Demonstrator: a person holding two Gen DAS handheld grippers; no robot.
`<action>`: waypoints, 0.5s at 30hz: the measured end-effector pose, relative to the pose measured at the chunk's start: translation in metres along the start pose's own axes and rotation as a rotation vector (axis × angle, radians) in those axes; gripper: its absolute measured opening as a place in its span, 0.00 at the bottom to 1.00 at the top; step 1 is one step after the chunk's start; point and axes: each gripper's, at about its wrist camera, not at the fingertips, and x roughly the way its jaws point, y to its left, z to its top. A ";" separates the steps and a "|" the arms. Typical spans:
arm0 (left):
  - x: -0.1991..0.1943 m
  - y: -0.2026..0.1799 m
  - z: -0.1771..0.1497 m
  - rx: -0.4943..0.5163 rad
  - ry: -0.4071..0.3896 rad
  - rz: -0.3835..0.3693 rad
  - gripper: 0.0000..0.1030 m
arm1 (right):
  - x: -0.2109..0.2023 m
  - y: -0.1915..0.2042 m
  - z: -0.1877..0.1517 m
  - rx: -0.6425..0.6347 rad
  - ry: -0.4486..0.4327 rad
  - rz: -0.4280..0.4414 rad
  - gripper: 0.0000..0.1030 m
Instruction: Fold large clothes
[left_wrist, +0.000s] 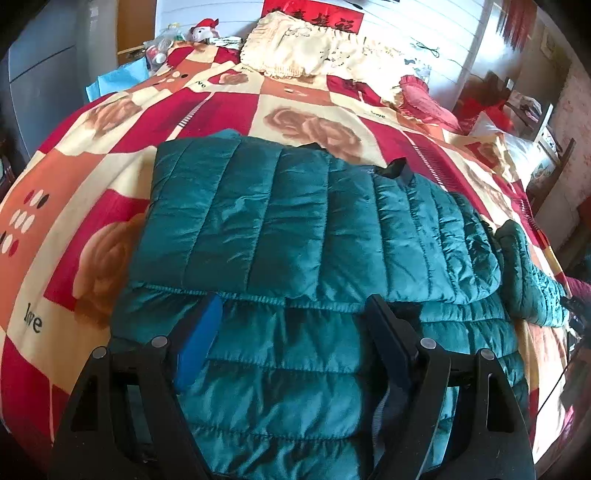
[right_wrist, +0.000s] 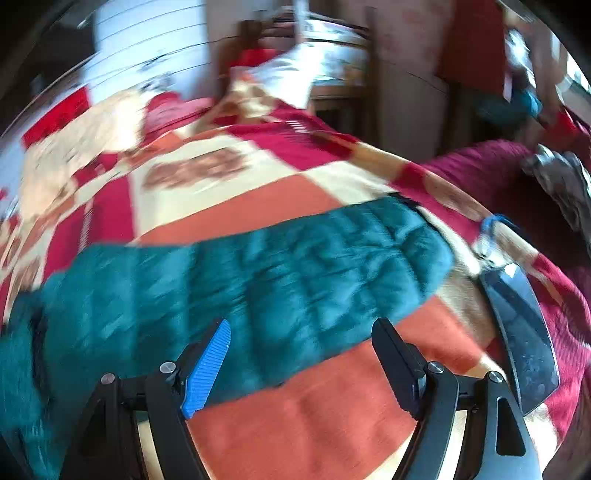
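A: Left wrist: the jacket (left_wrist: 317, 221) lies on the bed (left_wrist: 74, 177), partly folded, long axis across the view. The left gripper (left_wrist: 291, 310) hangs spread wide over its near edge, holding nothing.

B: Right wrist?

A: Blurred. The sleeve (right_wrist: 258, 273) runs left to right just ahead of the right gripper (right_wrist: 301, 332), also wide apart and empty. I'd say the right is nearer for folding it inward.
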 end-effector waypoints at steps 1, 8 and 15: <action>0.001 0.002 0.000 -0.002 0.003 0.002 0.78 | 0.003 -0.009 0.004 0.025 -0.001 -0.013 0.74; 0.007 0.007 0.003 -0.034 0.006 -0.001 0.78 | 0.033 -0.069 0.022 0.197 0.035 -0.091 0.74; 0.010 0.010 0.004 -0.023 0.011 0.022 0.78 | 0.074 -0.090 0.031 0.262 0.077 -0.075 0.74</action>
